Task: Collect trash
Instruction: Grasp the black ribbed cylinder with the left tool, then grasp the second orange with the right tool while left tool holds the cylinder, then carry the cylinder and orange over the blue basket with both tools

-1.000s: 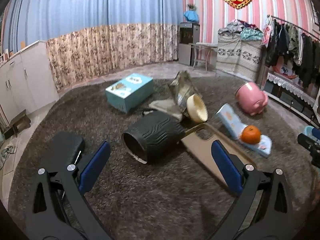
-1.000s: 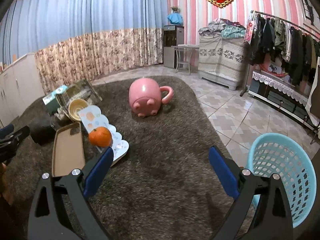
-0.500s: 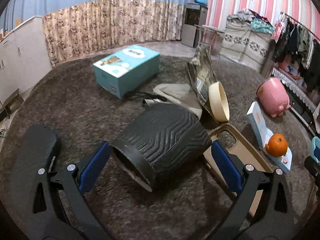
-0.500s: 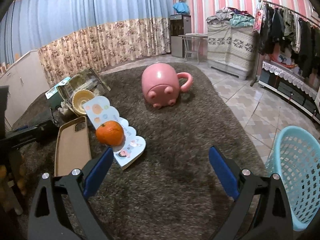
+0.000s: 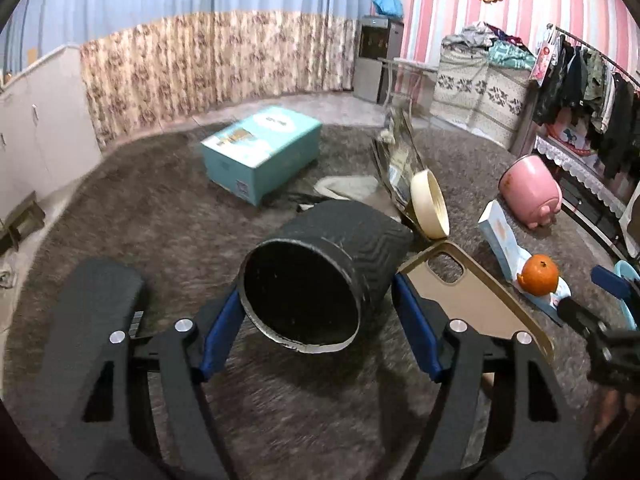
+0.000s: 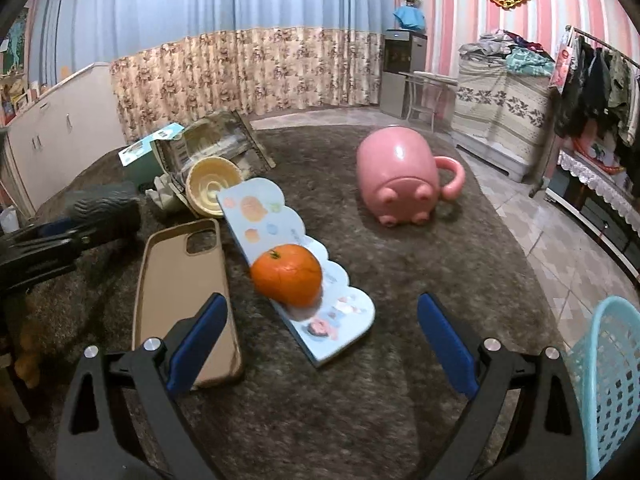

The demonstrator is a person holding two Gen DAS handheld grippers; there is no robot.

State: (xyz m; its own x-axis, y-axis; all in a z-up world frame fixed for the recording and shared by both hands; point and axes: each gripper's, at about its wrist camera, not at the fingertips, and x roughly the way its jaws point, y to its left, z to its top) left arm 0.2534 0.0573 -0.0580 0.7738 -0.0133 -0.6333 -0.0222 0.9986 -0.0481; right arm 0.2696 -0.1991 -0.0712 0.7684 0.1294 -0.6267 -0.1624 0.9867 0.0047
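Observation:
A black ribbed bin (image 5: 328, 264) lies on its side on the grey carpet, its mouth turned toward the left wrist camera. My left gripper (image 5: 316, 288) straddles it; the jaws are closing, with the blue pads (image 5: 220, 332) close beside the rim and wall, and I see no firm press. My right gripper (image 6: 322, 300) hangs open over the carpet with nothing between its fingers. Just ahead of it an orange (image 6: 286, 280) rests on a pale blue picture card (image 6: 292, 264). A tan phone case (image 6: 180, 288) lies by its left finger.
A light blue mesh basket (image 6: 604, 380) stands at the right on the tiled floor. A pink pig mug (image 6: 400, 176), a cream bowl (image 6: 212, 192), a crumpled foil bag (image 5: 400, 152) and a teal box (image 5: 260, 152) lie further off. A black flat object (image 5: 96, 320) lies left of the bin.
My left gripper moved in over the black bin and its jaws narrowed around it; the bin's mouth now faces the camera. My right gripper slid closer to the orange and card.

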